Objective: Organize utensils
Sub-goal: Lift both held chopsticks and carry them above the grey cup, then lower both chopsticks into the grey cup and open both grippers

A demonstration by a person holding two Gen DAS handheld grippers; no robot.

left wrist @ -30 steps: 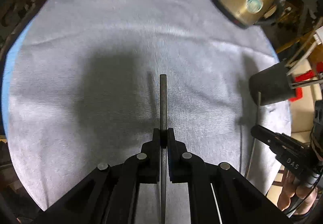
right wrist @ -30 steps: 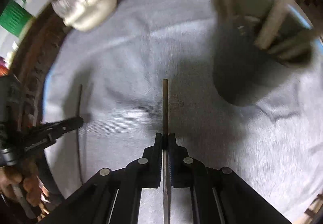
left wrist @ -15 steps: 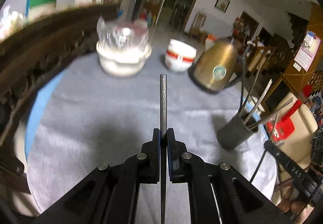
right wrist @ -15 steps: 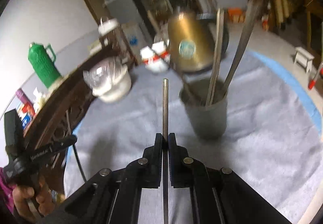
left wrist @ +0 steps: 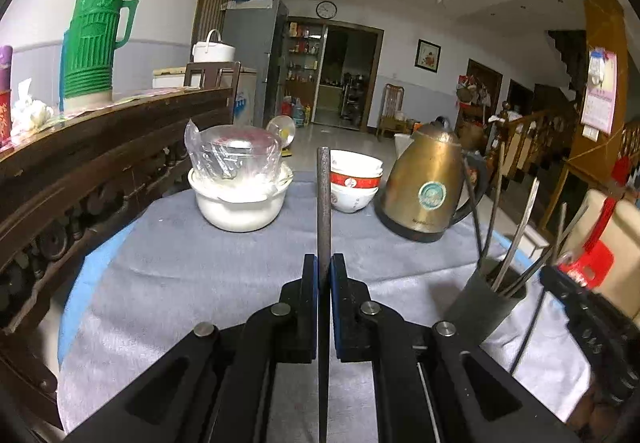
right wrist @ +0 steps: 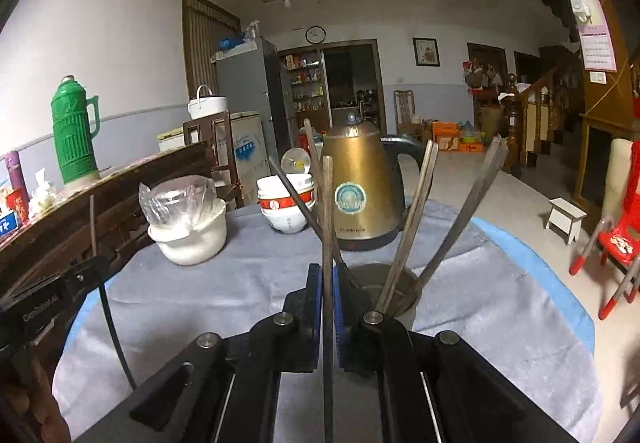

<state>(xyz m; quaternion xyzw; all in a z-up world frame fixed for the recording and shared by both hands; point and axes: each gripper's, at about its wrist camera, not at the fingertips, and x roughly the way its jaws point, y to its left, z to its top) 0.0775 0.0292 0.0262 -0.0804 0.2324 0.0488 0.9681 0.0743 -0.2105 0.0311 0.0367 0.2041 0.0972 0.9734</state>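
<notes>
Left gripper: jaws clamped on one dark chopstick, its tip sticking up and forward, clear of the table. Right gripper: likewise pinched tight on a second, brownish chopstick, held off the cloth and pointing toward the holder.

Just beyond the right claw, close to the table's near right edge: dark utensil cup, already stocked with several chopsticks leaning out at angles. Seen from the left wrist view, same cup off to the right, with the other claw just beside it.

Further out, along the far edge of the grey cloth: white pot with a plastic-wrapped bowl, stacked red-banded bowls, brass kettle.

Judged well along: most sticks already in the cup, no loose ones visible on the cloth. Left to do, apparently: lower both held sticks into the cup and let go. The right stick looks closer to delivery than the left.
</notes>
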